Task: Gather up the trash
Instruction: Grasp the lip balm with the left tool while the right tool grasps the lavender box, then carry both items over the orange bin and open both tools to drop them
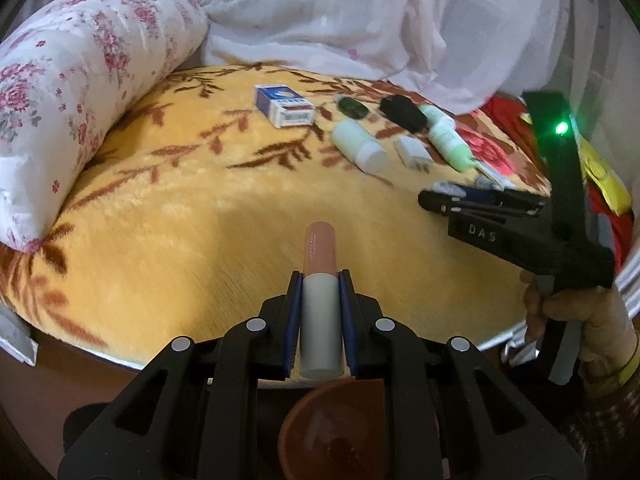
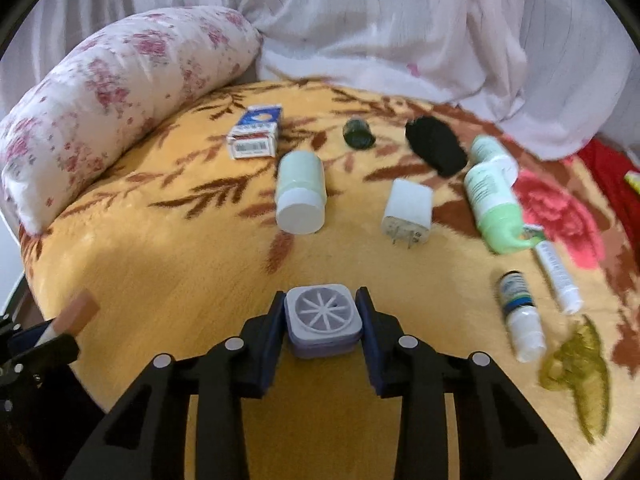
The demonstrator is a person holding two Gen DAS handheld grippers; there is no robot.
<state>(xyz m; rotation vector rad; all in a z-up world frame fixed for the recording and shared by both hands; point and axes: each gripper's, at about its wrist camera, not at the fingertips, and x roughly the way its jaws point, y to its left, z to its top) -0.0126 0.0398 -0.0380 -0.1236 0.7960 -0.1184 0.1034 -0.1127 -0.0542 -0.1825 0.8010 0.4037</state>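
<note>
My left gripper (image 1: 320,286) is shut on a pink and white lipstick tube (image 1: 320,300), held above the yellow blanket (image 1: 180,232); a brown bowl (image 1: 336,428) shows just below it. My right gripper (image 2: 322,300) is shut on a small square grey lidded box (image 2: 323,320). On the blanket lie a cigarette box (image 2: 256,132), a white bottle (image 2: 300,192), a white charger plug (image 2: 408,208), a green tube (image 2: 494,204), a small dropper bottle (image 2: 518,312), a white stick (image 2: 558,276) and two dark items (image 2: 434,150). The right gripper also shows in the left wrist view (image 1: 432,200).
A floral bolster pillow (image 1: 80,92) lies at the left. White curtain cloth (image 2: 380,20) hangs behind. Red cloth (image 2: 612,168) lies at the far right. The bed edge runs along the near left.
</note>
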